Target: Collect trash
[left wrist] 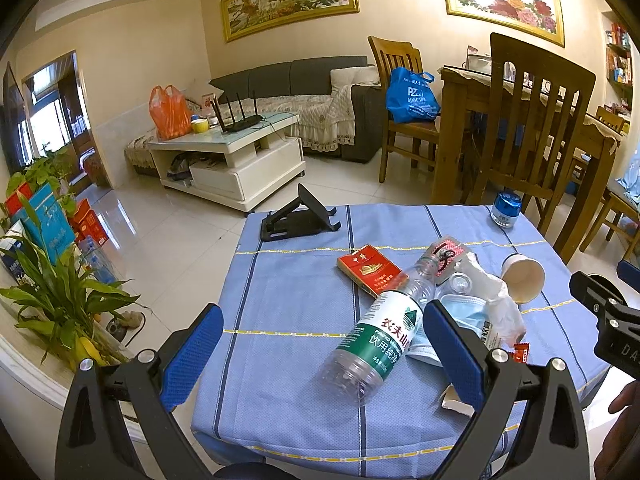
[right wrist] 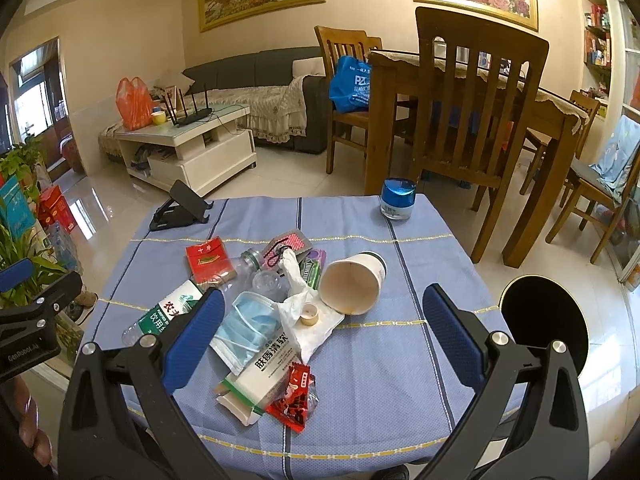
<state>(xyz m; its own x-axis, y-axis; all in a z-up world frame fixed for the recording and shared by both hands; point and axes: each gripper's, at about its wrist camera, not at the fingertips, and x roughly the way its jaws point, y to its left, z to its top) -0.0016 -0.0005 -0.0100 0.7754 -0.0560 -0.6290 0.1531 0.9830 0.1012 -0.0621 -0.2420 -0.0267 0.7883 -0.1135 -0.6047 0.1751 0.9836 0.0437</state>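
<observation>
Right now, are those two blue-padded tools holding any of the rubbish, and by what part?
Nothing is held. The left tool and the right tool both hang open above the table.

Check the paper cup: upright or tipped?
Tipped. The paper cup lies on its side on the tablecloth, open mouth facing the camera.

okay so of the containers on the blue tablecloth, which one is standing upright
The small blue-lidded jar near the table's far edge. The paper cup and the green-labelled water bottle both lie on their sides in the trash pile.
</observation>
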